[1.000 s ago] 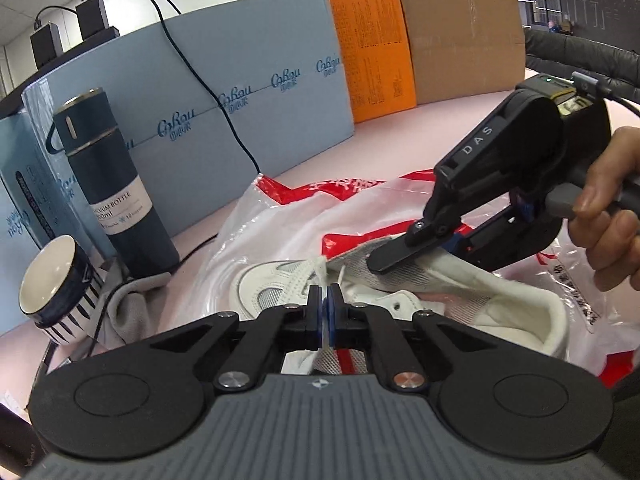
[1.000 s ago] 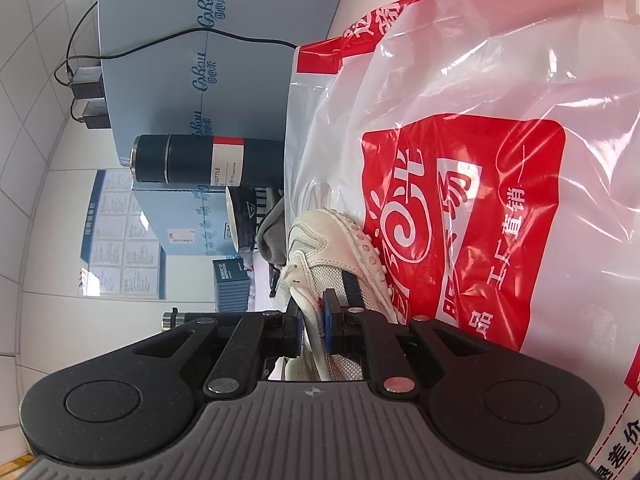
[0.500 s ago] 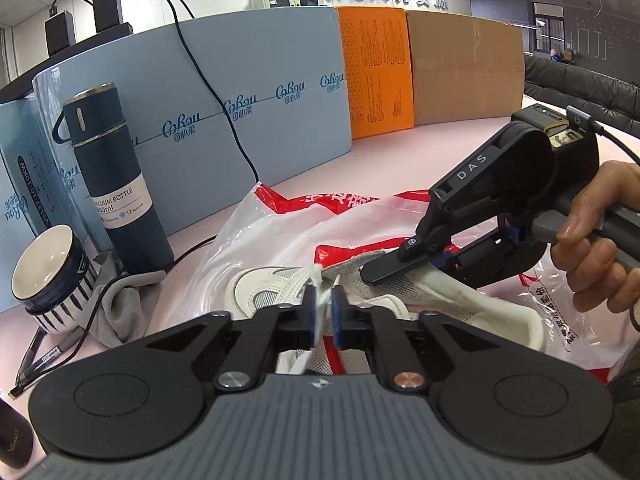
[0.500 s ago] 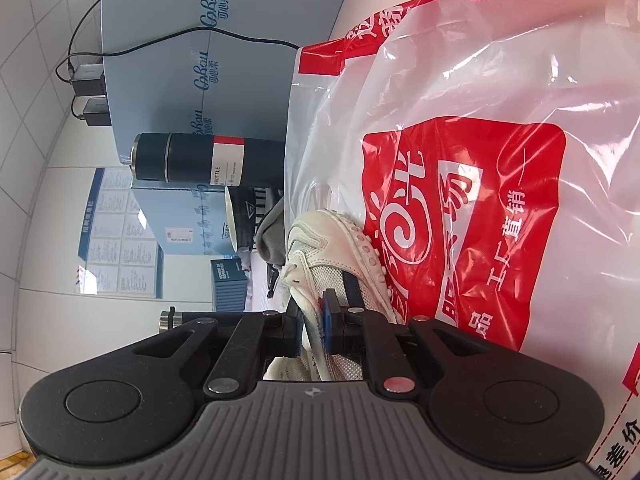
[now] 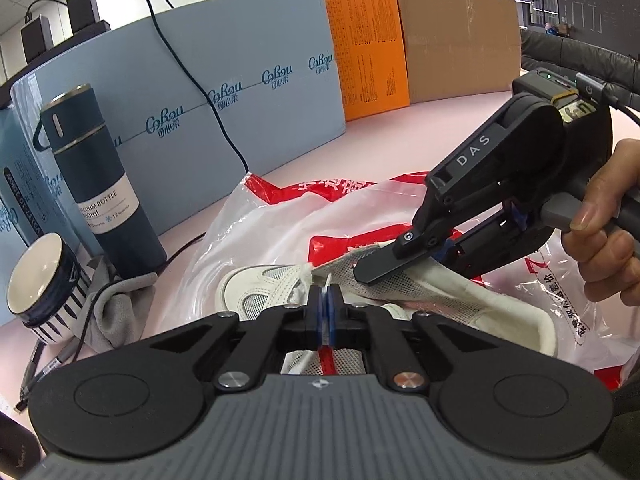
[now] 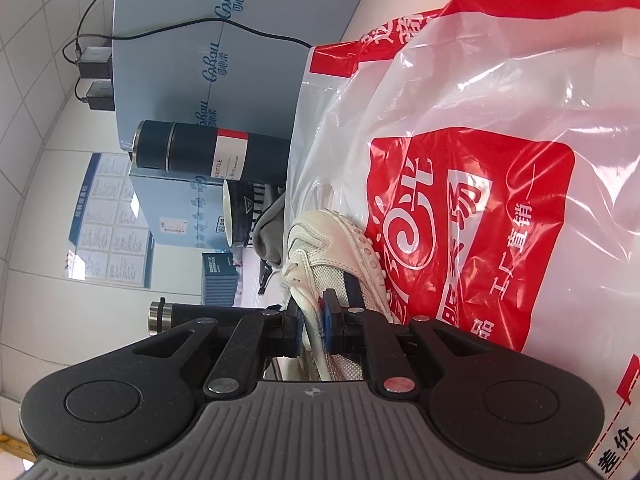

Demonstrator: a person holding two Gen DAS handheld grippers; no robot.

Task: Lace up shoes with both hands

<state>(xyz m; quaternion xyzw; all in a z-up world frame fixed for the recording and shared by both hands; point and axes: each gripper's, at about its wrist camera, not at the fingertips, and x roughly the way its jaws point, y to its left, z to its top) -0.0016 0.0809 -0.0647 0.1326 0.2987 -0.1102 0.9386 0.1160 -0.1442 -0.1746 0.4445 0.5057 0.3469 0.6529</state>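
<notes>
A white mesh sneaker (image 5: pixel 256 292) lies on a red-and-white plastic bag (image 5: pixel 280 220), toe towards the left. My left gripper (image 5: pixel 325 292) sits just over the shoe's eyelets, its blue pads pressed together with the white tip of the shoelace (image 5: pixel 329 280) sticking up between them. My right gripper (image 5: pixel 372 270), held by a person's hand (image 5: pixel 600 232), comes in from the right. In the right wrist view the right gripper (image 6: pixel 314 312) is shut on the white edge of the shoe (image 6: pixel 332 240) beside the eyelets, and the bag (image 6: pixel 480 160) fills the right side.
A dark blue vacuum bottle (image 5: pixel 100 192), a striped cup (image 5: pixel 44 280) and a grey cloth (image 5: pixel 120 300) stand left of the shoe, with pens (image 5: pixel 44 368) near the edge. Blue boards (image 5: pixel 240 100), an orange box (image 5: pixel 368 48) and a brown box (image 5: pixel 460 40) line the back of the pink table.
My left gripper opened a little around the lace half a second ago and has shut on its tip again. The right gripper has kept its grip and place.
</notes>
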